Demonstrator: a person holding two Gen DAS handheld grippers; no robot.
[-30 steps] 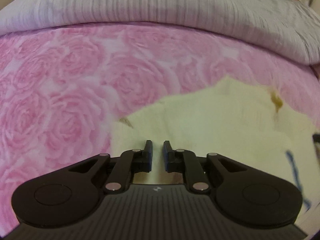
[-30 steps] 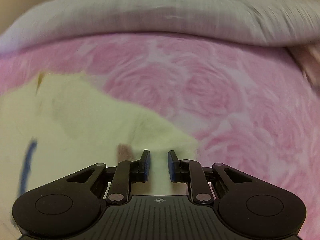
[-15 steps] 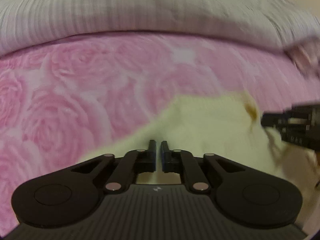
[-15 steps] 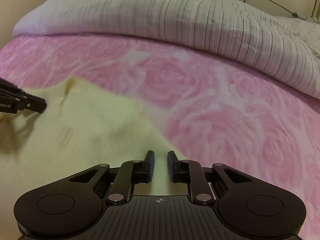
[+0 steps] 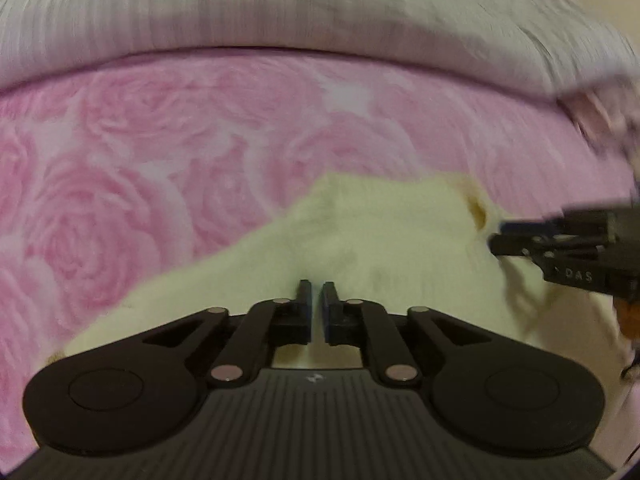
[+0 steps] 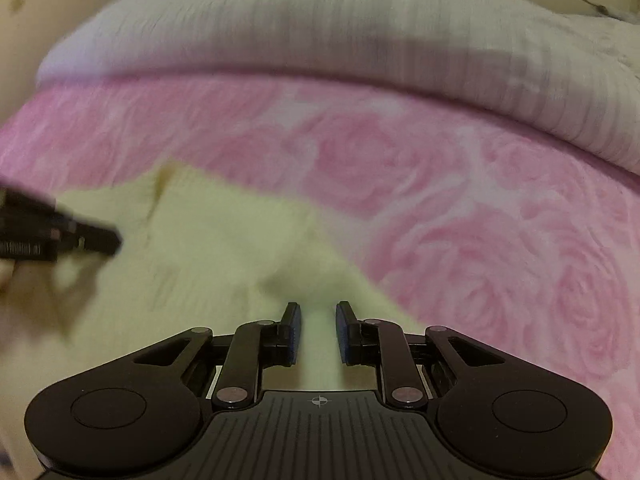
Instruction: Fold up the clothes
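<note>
Yellow cloth (image 5: 384, 240) lies on the pink rose bed (image 5: 160, 160), pinched by both the left hand-held gripper (image 5: 317, 292) and the right hand-held gripper (image 6: 318, 314), marked "DAS".

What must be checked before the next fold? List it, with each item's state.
1. Left gripper pinches the yellow garment: ok, jaws almost closed with cloth at the tips.
2. Right gripper holds the garment: ok, cloth bunched between its pads.
3. Grippers clear of each other: ok, apart.
4. Cloth between them smooth: not ok, creased.
5. Free pink bedspread ahead, short of the grey duvet: ok.
6. Near edge of the garment lying straight: cannot tell, hidden by the grippers.
</note>
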